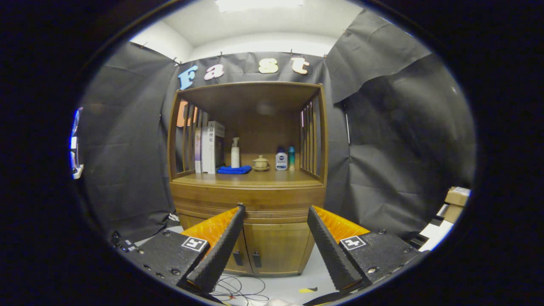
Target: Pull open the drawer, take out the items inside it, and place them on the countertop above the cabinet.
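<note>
Drawer (pixel 247 209) sits shut in the wooden cabinet (pixel 248 187), a wide band under the desk (pixel 248 180) and above the two lower doors (pixel 272 248). Its long axis runs 9 to 3 o'clock across the tool's line of sight. No handle can be made out on it.

Tool (pixel 276 208): fingers spread wide, holding nothing, tips apart and framing the drawer front. Drawer lies dead ahead at 12 o'clock, beyond the tips, not touching. Judgement: approach straight in, then pull straight back toward 6.

On the desk: books (pixel 210 147) at 10 o'clock, white pump bottle (pixel 235 153), blue cloth (pixel 234 170), small lidded pot (pixel 260 163), two small bottles (pixel 284 159) at 1 o'clock. Front strip of desk looks free for placing.
</note>
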The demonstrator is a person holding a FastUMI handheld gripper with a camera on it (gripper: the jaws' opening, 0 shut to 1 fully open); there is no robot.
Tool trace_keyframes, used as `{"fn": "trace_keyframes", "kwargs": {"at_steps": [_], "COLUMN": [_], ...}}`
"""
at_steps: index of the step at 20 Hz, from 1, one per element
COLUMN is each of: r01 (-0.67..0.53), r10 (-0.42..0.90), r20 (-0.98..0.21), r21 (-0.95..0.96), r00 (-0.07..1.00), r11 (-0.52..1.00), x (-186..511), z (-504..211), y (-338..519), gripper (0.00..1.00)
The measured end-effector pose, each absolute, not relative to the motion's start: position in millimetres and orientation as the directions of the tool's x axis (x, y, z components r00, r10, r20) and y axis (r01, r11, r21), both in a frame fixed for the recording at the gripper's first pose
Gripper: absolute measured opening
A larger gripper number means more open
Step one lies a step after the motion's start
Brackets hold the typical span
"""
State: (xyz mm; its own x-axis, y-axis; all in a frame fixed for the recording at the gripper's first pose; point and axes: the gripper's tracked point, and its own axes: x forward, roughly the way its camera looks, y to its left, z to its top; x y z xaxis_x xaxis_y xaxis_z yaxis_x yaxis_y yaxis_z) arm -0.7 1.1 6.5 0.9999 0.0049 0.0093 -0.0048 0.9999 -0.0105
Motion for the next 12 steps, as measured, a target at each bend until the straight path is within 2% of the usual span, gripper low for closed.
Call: {"fn": "trace_keyframes", "kwargs": {"at_steps": [3, 12], "r01": [-0.025, -0.09], "r10": [0.025, 0.09], "r20": [0.005, -0.026], "r21": [0.0, -0.014], "r00": [1.0, 0.996], "r11": [1.0, 0.996], "x": [11.0, 143.1], "z": [6.2, -22.7], "y": [8.3, 81.4], "gripper": [0.99, 0.99]}}
